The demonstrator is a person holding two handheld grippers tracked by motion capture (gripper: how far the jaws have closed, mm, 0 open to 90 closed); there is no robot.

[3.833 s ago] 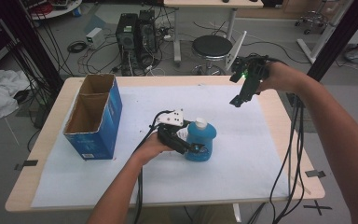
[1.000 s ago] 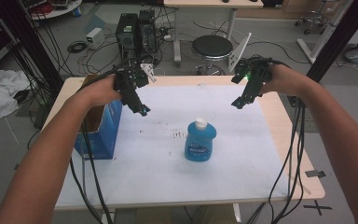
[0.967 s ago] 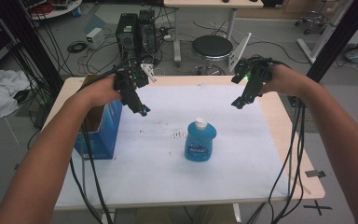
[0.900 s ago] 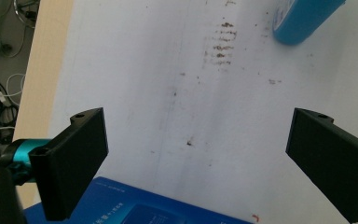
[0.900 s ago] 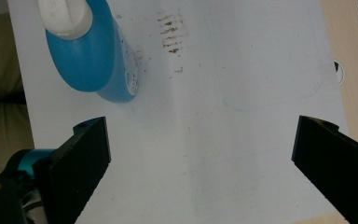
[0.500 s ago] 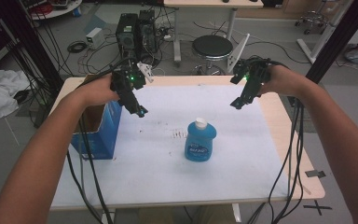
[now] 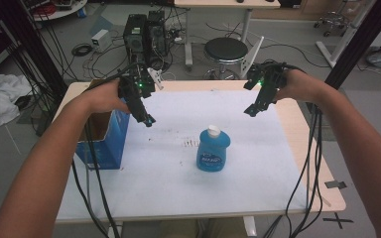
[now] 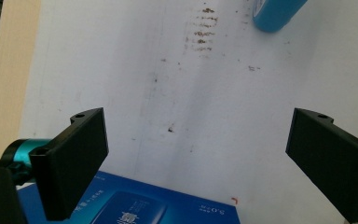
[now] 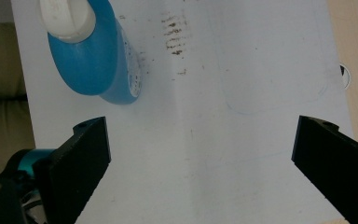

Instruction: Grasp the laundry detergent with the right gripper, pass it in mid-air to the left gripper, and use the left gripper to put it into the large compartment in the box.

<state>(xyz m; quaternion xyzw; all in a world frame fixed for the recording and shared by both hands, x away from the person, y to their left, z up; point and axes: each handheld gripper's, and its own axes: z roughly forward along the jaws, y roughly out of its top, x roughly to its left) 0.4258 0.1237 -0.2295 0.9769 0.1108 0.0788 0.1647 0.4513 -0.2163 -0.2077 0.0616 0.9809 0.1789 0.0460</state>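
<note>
At the far left of the table (image 7: 297, 130) stands a blue cardboard box (image 7: 101, 141) with its top open, resting on the white sheet (image 7: 168, 168) that covers most of the wooden tabletop. Just above the box's far right corner hangs the left gripper (image 7: 146, 119), held in the person's left hand (image 7: 104, 96) and tilted down toward the middle of the sheet; a green light glows on its body. In the left gripper view its two black jaws stand wide apart with nothing between them, and under them lie the bare sheet and the printed blue top edge of the box (image 8: 135, 205). A patch of small brown marks (image 7: 191, 144) stains the sheet between the box and the bottle; the same marks (image 8: 203, 28) show near the top of the left gripper view. Near the middle of the table, a little toward the right, a blue bottle (image 7: 213, 150) with a white cap stands upright on the sheet, well apart from both grippers and touched by neither. In the right gripper view the bottle (image 9: 98, 56) sits at the upper left, seen from above its cap, with the brown marks (image 9: 173, 35) just beside it. Farther right, the right gripper (image 7: 252, 110) is held in the person's right hand (image 7: 297, 84) above the far right part of the sheet, pointing down and inward, also with a green light on. Its jaws too are spread wide and hold nothing, with plain sheet below them. Black cables trail from both grippers down over the table's near edge.
</note>
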